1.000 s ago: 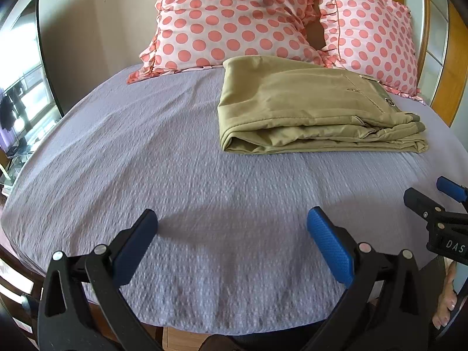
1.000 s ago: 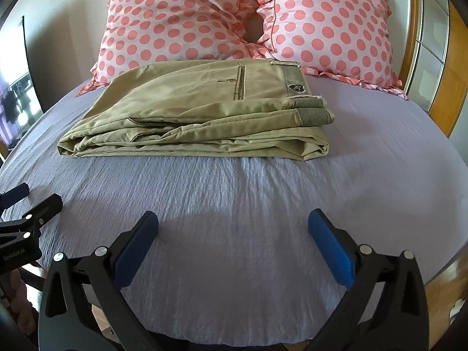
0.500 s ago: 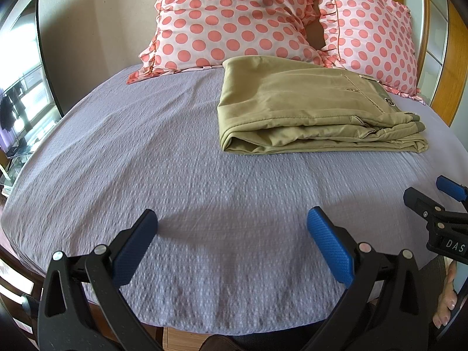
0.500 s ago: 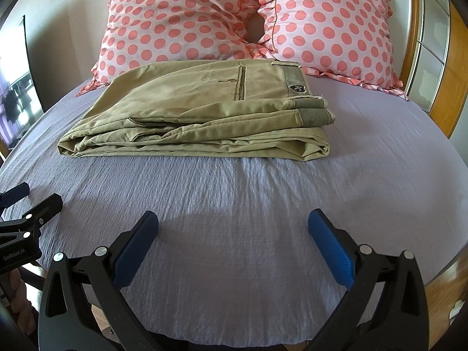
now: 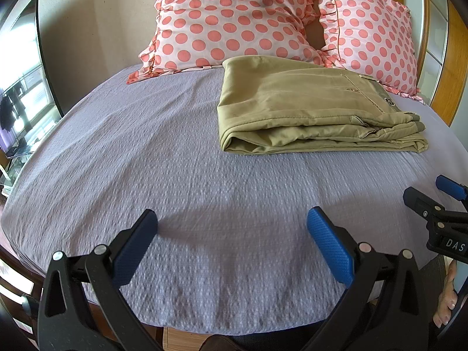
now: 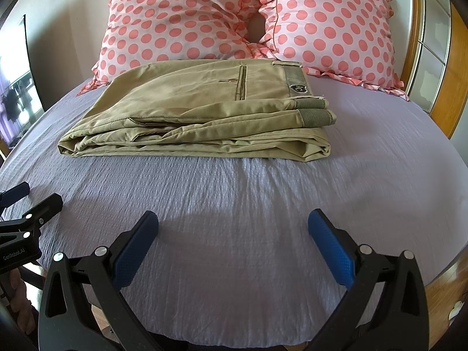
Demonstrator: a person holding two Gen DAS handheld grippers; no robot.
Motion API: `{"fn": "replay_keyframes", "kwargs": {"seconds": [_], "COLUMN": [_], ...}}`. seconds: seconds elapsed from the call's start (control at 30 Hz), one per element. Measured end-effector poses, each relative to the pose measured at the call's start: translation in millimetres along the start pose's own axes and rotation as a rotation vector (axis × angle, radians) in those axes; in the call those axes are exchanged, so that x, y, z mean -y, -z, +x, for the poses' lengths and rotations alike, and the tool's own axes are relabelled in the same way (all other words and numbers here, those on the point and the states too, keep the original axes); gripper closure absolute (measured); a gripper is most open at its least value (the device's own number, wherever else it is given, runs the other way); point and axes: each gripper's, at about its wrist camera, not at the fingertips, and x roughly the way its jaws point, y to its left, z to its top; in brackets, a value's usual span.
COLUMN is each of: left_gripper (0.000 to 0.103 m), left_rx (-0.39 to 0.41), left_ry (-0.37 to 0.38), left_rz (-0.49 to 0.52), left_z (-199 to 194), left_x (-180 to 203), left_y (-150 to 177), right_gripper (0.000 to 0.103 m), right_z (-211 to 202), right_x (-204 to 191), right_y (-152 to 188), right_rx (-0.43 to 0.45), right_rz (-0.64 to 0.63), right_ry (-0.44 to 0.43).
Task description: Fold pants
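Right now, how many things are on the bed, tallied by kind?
Folded khaki cotton pants: 1
Pink polka-dot ruffled pillows, one on the left and one on the right: 2
Total on the lilac textured bedsheet: 3
Held over the near edge, both with jaws open: left gripper, right gripper.

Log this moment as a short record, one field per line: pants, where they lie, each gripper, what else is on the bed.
pants: khaki pants, folded into a flat stack, waistband at the right end
location: on the lilac bedsheet, just in front of the pillows
left gripper: open, empty, hovering over the near part of the sheet, apart from the pants
right gripper: open, empty, likewise near the bed's front edge
other: two pink polka-dot pillows at the head of the bed
task state: folding looks finished
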Motion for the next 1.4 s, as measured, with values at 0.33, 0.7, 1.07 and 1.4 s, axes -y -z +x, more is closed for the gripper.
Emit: {"fn": "replay_keyframes", "kwargs": {"seconds": [0.33, 0.7, 1.07, 1.4], "left_gripper": [0.002, 0.002, 0.002, 0.002], "left_rx": [0.001, 0.001, -0.006, -0.066], "left_ry": [-0.001, -0.001, -0.001, 0.009], "left_rz": [0.0, 0.0, -0.001, -0.002], "left_z": [-0.1, -0.2, 0.0, 2.1], "left_x": [0.3, 0.3, 0.5, 0.1], "left_y": [0.4, 0.6, 0.2, -9.0], "right_gripper": [0.001, 0.001, 0.001, 0.001], "right_z": [-0.1, -0.3, -0.4, -0.5], "right_x": [0.3, 0.9, 1.3, 1.7], "right_y": [0.2, 0.4, 0.6, 1.0], "right_rx": [0.0, 0.0, 0.0, 0.001], "right_rz": [0.0, -0.002, -0.003, -0.004], "right_ry": [0.0, -0.002, -0.003, -0.003]}}
